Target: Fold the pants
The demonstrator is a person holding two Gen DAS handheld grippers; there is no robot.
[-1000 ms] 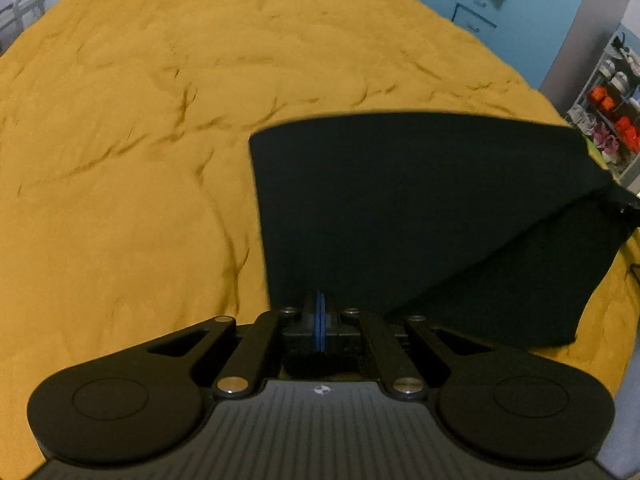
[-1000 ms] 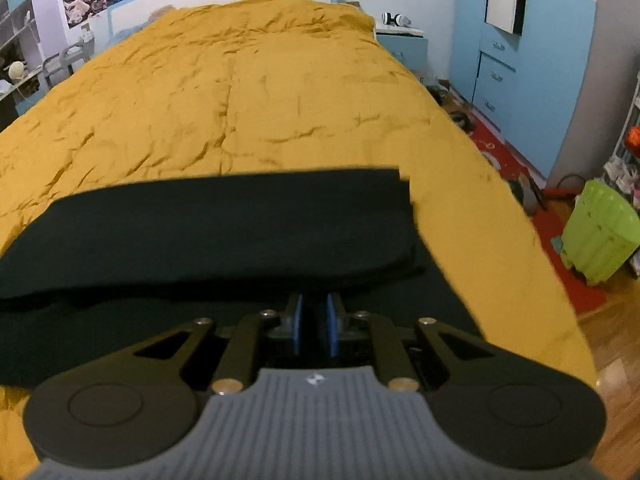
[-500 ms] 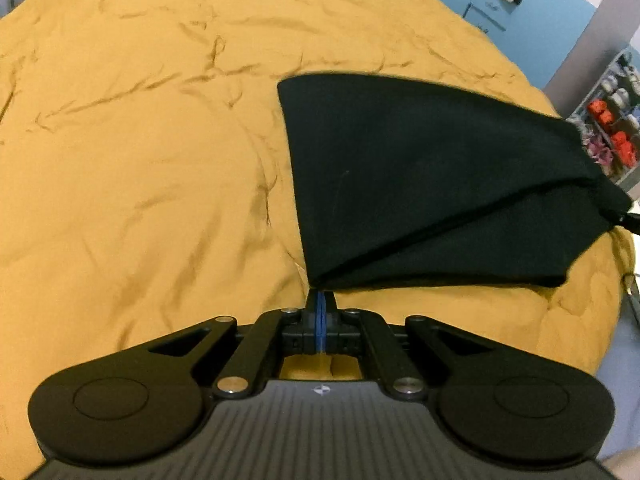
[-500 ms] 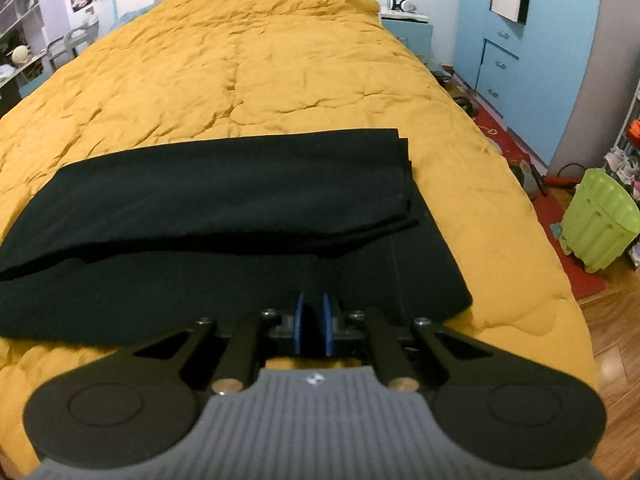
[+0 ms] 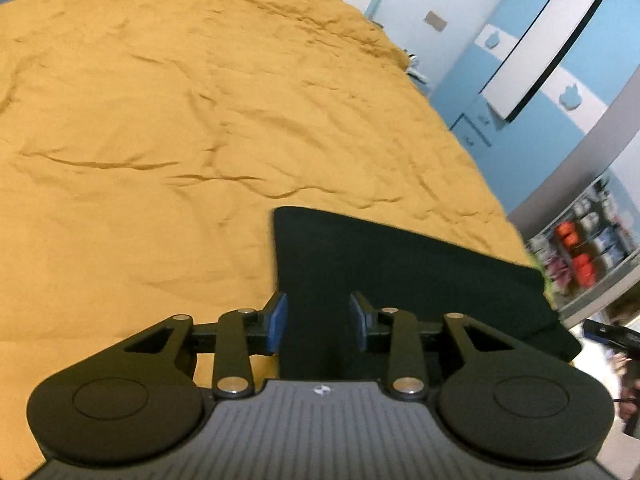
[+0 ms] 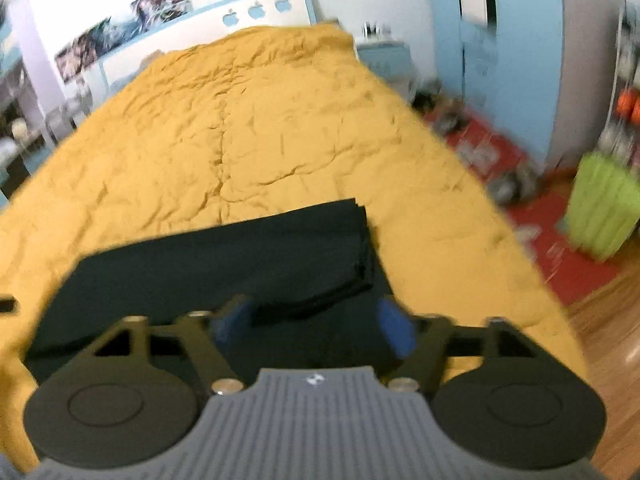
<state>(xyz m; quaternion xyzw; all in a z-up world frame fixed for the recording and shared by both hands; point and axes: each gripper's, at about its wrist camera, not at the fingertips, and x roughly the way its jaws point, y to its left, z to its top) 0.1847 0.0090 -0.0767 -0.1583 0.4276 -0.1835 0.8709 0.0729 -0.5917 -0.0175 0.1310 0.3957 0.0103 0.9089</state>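
Pants: the folded black fabric pants lie flat on the mustard-yellow quilted bed cover, close to the bed's near end; in the right wrist view an upper folded layer rests on a wider lower layer.
Left hand-held gripper: the left hand-held gripper has its blue pads apart, holding nothing, over the left edge of the pants.
Right hand-held gripper: the right hand-held gripper has its jaws wide apart, holding nothing, over the near edge of the pants; this view is motion-blurred.
Pants edges: the left edge runs straight away from the left gripper to a sharp far corner; the right end shows stacked layer edges.
Open room: a broad stretch of wrinkled cover lies beyond and to the left of the pants.
Bed edge: the cover's right side drops toward a red floor mat and wooden floor.
Container: a lime-green ribbed plastic bin stands on the floor, well apart from the bed; its contents cannot be seen.
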